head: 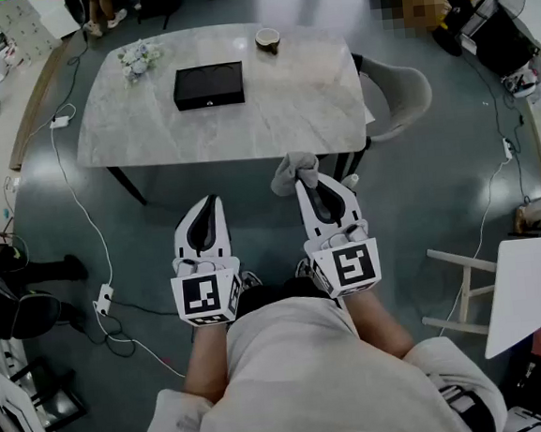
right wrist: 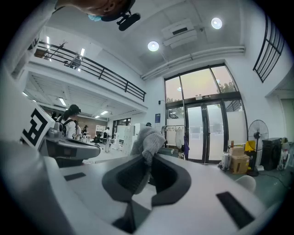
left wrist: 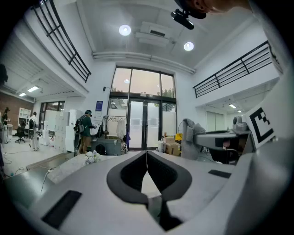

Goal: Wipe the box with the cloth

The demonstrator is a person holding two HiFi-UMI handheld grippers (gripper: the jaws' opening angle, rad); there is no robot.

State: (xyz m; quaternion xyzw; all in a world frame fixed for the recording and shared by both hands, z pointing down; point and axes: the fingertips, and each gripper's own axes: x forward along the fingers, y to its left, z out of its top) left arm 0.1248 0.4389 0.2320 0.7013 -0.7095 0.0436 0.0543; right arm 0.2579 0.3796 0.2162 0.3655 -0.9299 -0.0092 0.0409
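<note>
A black flat box (head: 208, 85) lies on the marble table (head: 290, 115), left of its middle. I stand back from the table's near edge with both grippers held level in front of me. My right gripper (head: 304, 180) is shut on a grey cloth (head: 294, 172), which bunches above its tips (right wrist: 148, 140) and hangs just off the table's near edge. My left gripper (head: 211, 202) is shut with nothing in it; its jaws meet in a thin line (left wrist: 147, 158). The right gripper and cloth (left wrist: 193, 133) show to the right in the left gripper view.
A small flower bunch (head: 138, 59) sits at the table's far left and a cup (head: 267, 39) at its far edge. A grey chair (head: 399, 96) stands at the table's right end. Cables and a power strip (head: 103, 298) lie on the floor to my left. People stand far off.
</note>
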